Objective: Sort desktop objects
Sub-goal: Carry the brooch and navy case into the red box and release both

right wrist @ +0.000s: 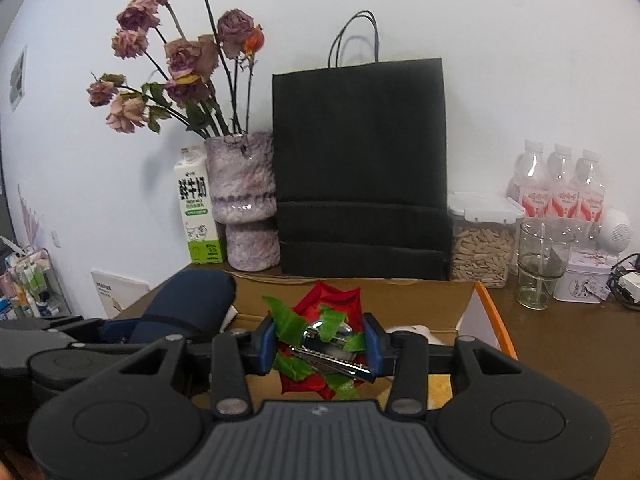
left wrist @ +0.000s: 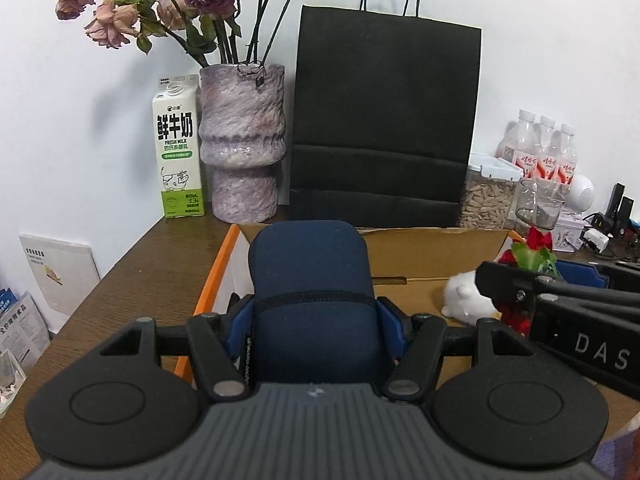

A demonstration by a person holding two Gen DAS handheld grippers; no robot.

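My left gripper (left wrist: 314, 320) is shut on a dark blue soft pouch (left wrist: 308, 264), which stands upright between the blue pads over the open cardboard box (left wrist: 432, 248). In the right wrist view the pouch (right wrist: 188, 304) hangs at the left above the box's (right wrist: 420, 304) corner. My right gripper (right wrist: 320, 344) is shut on a red fabric flower (right wrist: 332, 300) with green leaves and a shiny metal piece (right wrist: 332, 364) across it. The flower (left wrist: 534, 256) and right gripper (left wrist: 516, 304) show at the right of the left wrist view. A white figurine (left wrist: 466, 300) lies inside the box.
Behind the box along the wall stand a milk carton (left wrist: 180, 148), a marbled vase (left wrist: 242, 140) of dried roses, a black paper bag (left wrist: 384, 120), a jar of seeds (left wrist: 486, 196), three water bottles (left wrist: 540, 148) and a glass (right wrist: 540, 264). A tin (right wrist: 584, 280) and cables lie at the right.
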